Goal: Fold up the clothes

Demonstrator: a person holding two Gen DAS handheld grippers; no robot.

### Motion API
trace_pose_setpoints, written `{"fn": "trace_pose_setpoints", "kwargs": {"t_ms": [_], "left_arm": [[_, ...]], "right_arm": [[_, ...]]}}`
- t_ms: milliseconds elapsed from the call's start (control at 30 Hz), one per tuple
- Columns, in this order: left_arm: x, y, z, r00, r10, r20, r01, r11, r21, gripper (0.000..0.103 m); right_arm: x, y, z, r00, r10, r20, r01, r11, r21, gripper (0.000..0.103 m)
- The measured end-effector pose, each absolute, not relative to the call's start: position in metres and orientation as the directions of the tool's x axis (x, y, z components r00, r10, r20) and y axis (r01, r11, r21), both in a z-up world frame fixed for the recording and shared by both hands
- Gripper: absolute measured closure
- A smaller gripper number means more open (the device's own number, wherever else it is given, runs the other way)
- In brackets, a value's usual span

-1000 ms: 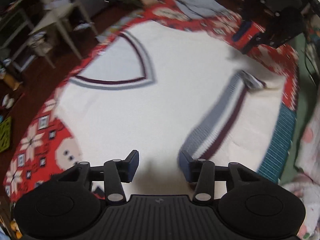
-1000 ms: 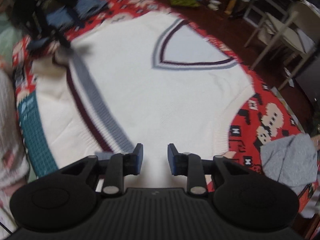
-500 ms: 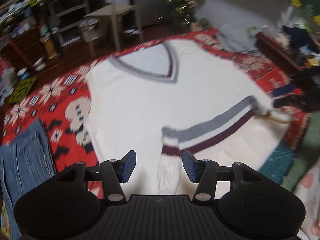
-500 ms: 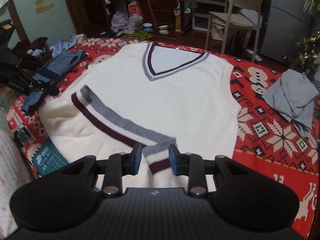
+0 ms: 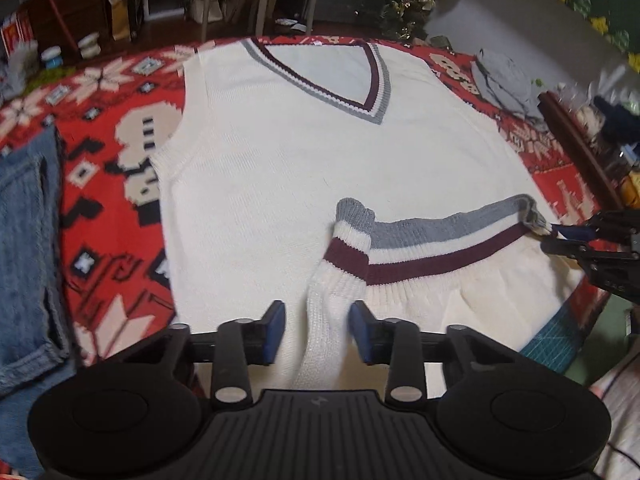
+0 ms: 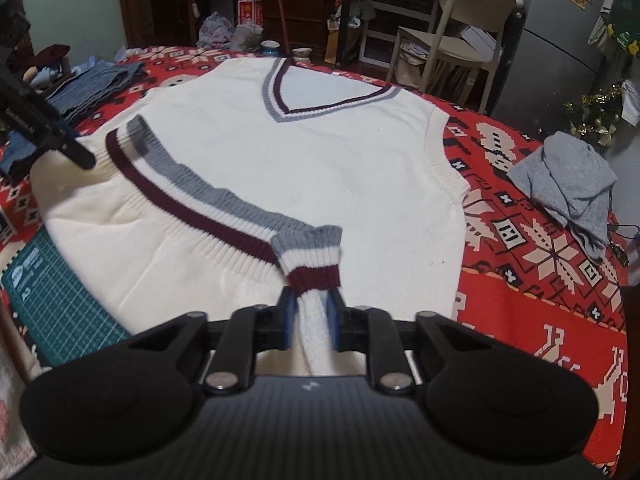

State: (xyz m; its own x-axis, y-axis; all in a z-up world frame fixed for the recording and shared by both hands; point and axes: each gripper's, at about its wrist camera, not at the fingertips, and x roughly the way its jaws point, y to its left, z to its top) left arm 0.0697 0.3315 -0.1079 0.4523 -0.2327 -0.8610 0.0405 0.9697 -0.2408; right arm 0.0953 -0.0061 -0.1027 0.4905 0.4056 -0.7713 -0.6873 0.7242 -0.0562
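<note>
Left wrist view, from left to right: folded blue jeans (image 5: 28, 240) lie at the far left on the red patterned blanket (image 5: 112, 184), then the cream sweater vest (image 5: 304, 152) spreads flat with its V-neck pointing away from the camera. Its striped hem band (image 5: 440, 240) is turned up over the body and runs from the near middle out to the right. The left claw (image 5: 316, 332) straddles one hem corner — its jaws are closing with the cream knit between them, though a gap shows on either side, so the pads do not press the cloth yet.

Right wrist view: a green cutting mat (image 6: 60, 300) peeks out at the lower left, and the same hem band (image 6: 200, 196) slants up to the left, toward where the other claw's dark finger touches its far end. The right claw (image 6: 310, 318) is narrow and pinched on the other hem corner, its jaws closing further. A crumpled grey garment (image 6: 572, 184) sits well apart at the right.

Each claw has its own corner, so the hem's long axis lies crosswise between them. The fold probably turns on carrying that line evenly toward the neckline, which lies straight ahead of both.
</note>
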Motion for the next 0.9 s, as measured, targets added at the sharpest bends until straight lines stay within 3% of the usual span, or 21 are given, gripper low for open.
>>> {"fn": "trace_pose_setpoints", "kwargs": {"t_ms": [67,200,467,600,800,900], "left_arm": [[0.069,0.334,-0.112,0.47,-0.236,-0.851,0.026,0.967,-0.254,0.097],[0.061,0.338,-0.11,0.529,-0.213,-0.821,-0.017,0.965,-0.262,0.098],[0.05,0.353,-0.085,0.682,-0.138,-0.718,-0.108,0.953,-0.285,0.098],[0.055,0.355,-0.083,0.713,-0.047,-0.699,-0.165,0.958,-0.233,0.098],[0.076,0.36,-0.104,0.668,0.01,-0.744,-0.21,0.962,-0.176,0.098],[0.085,0.37,-0.119,0.629,-0.012,-0.778,-0.25,0.944,-0.217,0.097]], "right_arm": [[0.101,-0.012,-0.098,0.523,0.402,-0.752,-0.656,0.753,-0.054,0.095],[0.118,-0.04,-0.079,0.575,0.429,-0.696,-0.553,0.831,0.054,0.096],[0.155,-0.049,-0.074,0.621,0.409,-0.668,-0.465,0.879,0.105,0.096],[0.176,-0.039,-0.076,0.633,0.417,-0.652,-0.461,0.88,0.116,0.096],[0.212,-0.02,-0.095,0.624,0.419,-0.66,-0.453,0.882,0.131,0.096],[0.226,-0.015,-0.112,0.599,0.403,-0.692,-0.437,0.889,0.14,0.096]]}}
